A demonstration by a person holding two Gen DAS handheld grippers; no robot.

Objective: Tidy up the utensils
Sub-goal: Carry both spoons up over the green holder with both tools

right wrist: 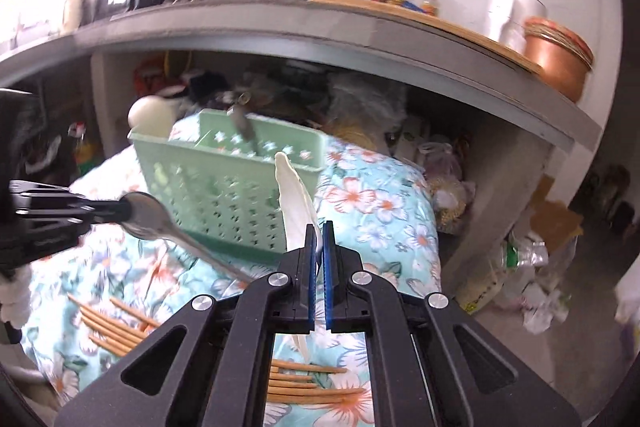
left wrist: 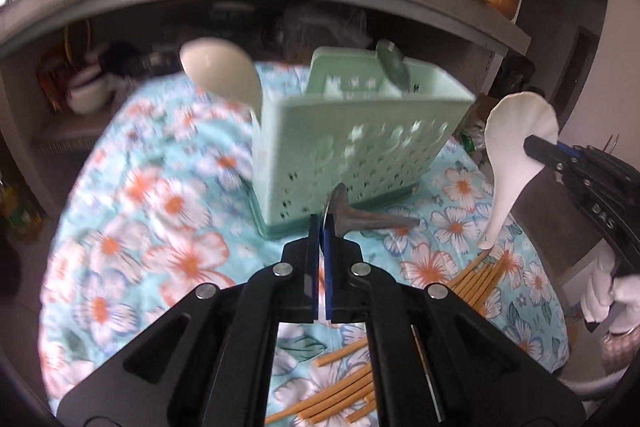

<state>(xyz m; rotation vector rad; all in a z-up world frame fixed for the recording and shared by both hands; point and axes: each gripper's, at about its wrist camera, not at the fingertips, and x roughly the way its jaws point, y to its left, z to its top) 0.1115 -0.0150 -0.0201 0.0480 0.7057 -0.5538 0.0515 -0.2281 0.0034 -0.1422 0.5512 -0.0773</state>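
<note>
The left gripper (left wrist: 322,227) pinched a steel spoon (right wrist: 160,219) and the right gripper (right wrist: 319,239) a white spoon (left wrist: 516,147); at frame centre, either could slip or tip the caddy (left wrist: 352,143).

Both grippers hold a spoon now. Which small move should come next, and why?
Probably carry the right gripper forward and lower its white spoon into the green caddy: the spoon is clamped just short of the caddy's open top.
</note>
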